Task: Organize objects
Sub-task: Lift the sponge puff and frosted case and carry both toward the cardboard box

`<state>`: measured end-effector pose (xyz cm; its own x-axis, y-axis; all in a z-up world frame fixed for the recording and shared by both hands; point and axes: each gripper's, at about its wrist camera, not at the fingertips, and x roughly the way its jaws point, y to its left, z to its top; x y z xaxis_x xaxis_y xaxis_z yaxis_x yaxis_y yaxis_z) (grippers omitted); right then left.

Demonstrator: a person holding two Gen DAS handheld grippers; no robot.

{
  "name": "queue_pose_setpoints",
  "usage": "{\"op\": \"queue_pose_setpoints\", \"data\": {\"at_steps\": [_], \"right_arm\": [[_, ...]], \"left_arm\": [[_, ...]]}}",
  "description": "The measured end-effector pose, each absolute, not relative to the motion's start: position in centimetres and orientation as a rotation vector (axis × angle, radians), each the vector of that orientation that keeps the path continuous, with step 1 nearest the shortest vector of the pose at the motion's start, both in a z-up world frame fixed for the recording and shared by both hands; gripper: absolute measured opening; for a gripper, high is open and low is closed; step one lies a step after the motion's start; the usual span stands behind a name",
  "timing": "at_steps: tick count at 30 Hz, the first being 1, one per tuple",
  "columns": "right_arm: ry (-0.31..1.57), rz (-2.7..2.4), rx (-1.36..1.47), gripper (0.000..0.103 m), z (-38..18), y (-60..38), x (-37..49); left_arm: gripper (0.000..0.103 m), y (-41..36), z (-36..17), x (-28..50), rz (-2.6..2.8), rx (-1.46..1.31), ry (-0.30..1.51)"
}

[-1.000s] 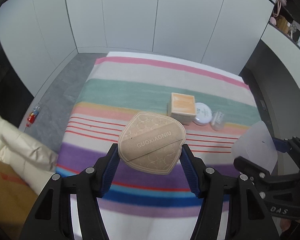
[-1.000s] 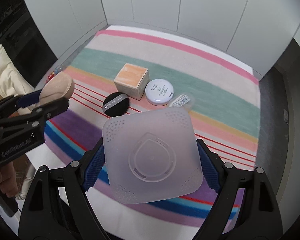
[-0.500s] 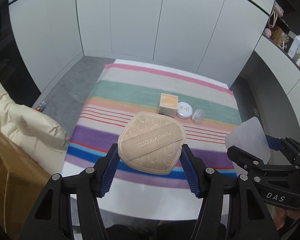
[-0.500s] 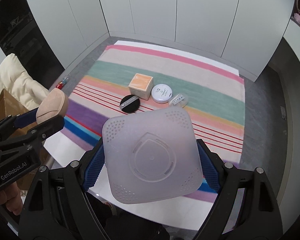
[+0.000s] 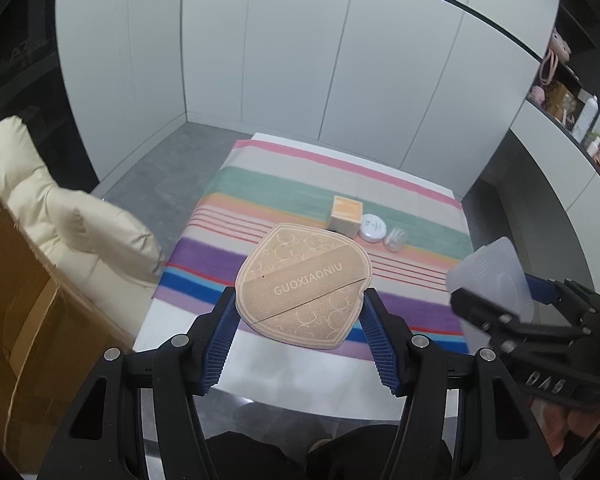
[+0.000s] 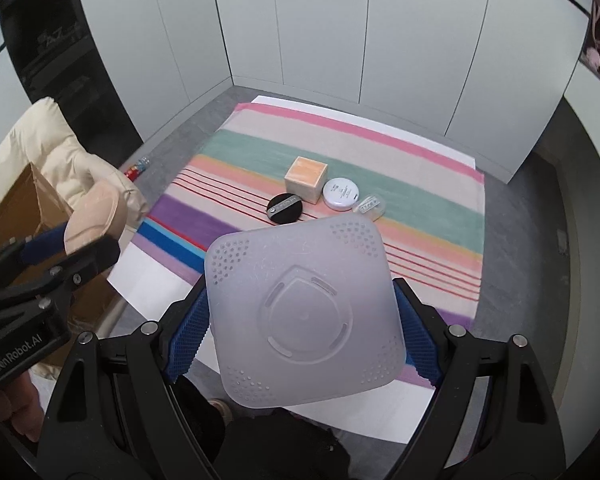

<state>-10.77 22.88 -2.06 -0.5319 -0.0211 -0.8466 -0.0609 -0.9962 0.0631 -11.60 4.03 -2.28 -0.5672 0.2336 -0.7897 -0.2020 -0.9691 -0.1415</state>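
The left gripper (image 5: 302,334) is clenched on a tan powder puff (image 5: 303,286) printed GUOXIAONIU, pinched at its sides between the blue pads (image 5: 220,340) and held in the air above the near edge of the striped cloth (image 5: 260,196). The right gripper (image 6: 300,334) grasps a frosted plastic case (image 6: 302,312) the same way, also lifted over the near edge of the cloth. On the cloth, well apart from both grippers, sit 4 things in a close row: a black round puff (image 6: 285,209), an orange-topped box (image 6: 305,179), a white round compact (image 6: 341,193) and a small clear container (image 6: 370,207). A cream padded jacket (image 6: 40,152) lies over a cardboard box (image 5: 16,312) to the left.
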Motion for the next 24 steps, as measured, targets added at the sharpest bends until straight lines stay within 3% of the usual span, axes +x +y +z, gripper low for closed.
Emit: {"op": "queue_pose_setpoints", "data": {"at_steps": [24], "right_arm": [[-0.014,2.893,-1.480,0.087,-0.5,14.4,-13.3]], "left_arm": [[0.062,-4.4,-1.9,-10.8,2.711,-1.255,-0.155]]}}
